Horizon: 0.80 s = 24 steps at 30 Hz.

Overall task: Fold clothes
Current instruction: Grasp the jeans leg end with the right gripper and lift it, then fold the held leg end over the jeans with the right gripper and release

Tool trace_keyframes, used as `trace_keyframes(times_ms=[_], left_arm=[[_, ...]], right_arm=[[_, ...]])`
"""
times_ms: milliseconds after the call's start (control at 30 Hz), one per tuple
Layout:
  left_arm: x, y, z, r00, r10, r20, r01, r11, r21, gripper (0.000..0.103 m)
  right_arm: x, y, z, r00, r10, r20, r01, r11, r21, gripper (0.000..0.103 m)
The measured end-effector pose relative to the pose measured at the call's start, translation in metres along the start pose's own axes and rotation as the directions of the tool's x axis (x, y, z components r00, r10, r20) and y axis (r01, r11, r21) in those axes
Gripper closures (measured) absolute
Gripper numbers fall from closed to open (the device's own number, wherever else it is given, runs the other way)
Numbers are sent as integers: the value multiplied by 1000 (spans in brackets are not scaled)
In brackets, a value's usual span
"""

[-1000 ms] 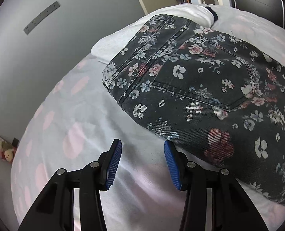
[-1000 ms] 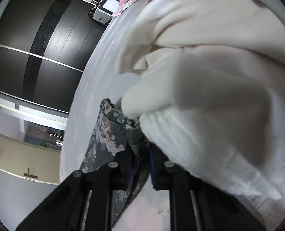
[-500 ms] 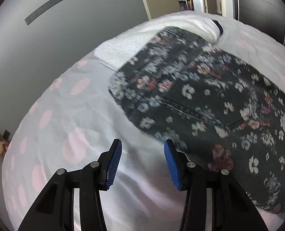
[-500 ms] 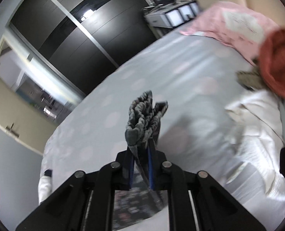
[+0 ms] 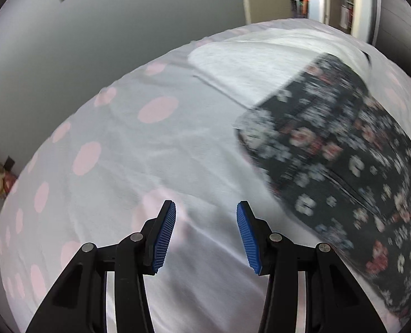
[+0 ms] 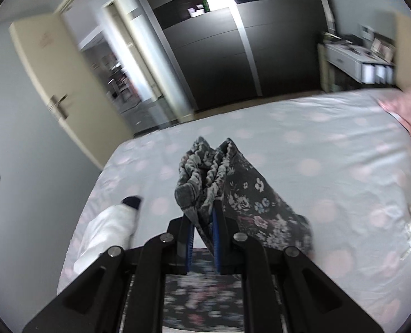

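Right tool (image 6: 202, 238) pinches floral trousers (image 6: 219, 172); lower fabric blurred.

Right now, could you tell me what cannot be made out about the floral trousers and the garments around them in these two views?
- Floral trousers, left wrist view: motion blur smears seams and print; their lower right part is cut off by the frame edge.
- Same trousers, right wrist view: the right gripper clamps the gathered waistband; its frame hides the hanging fabric below.
- White garment: the trousers overlie it, so its type and full shape are unclear.
- Pink fabric: blurred and cropped at the right edge.
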State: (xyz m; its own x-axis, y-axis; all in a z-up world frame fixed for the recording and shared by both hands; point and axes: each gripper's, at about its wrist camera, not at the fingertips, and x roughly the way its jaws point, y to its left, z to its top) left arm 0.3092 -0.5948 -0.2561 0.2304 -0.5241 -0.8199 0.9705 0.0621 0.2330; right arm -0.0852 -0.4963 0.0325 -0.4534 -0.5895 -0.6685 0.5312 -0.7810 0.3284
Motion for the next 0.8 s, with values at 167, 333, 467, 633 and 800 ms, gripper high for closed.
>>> trace_keyframes(times_ms=[167,333,467,633,800], left_arm=[[13,14,0,999,45,-21,-45,998,-42,55],[23,11,3,996,85,-38,-87,995,-45,55],[34,9,5,992,117,-54,-120,992,-41,55],[53,20,8,986,130,-100,-138,988,-75,55],[53,18,9,984,155,-92,-162,984,-73,55]], right_arm=[[66,104,-37,997,34,-69,-41,995,-91,92],[124,186,-96,981,87,-172,-118,976,-184,92],[154,229,-137,968,125,-216,-180,950,-257,92],[198,252,-182,934,148,-326,-243,932,-271,92],[229,258,-217,894,181,-410,-314,905,-286,92]])
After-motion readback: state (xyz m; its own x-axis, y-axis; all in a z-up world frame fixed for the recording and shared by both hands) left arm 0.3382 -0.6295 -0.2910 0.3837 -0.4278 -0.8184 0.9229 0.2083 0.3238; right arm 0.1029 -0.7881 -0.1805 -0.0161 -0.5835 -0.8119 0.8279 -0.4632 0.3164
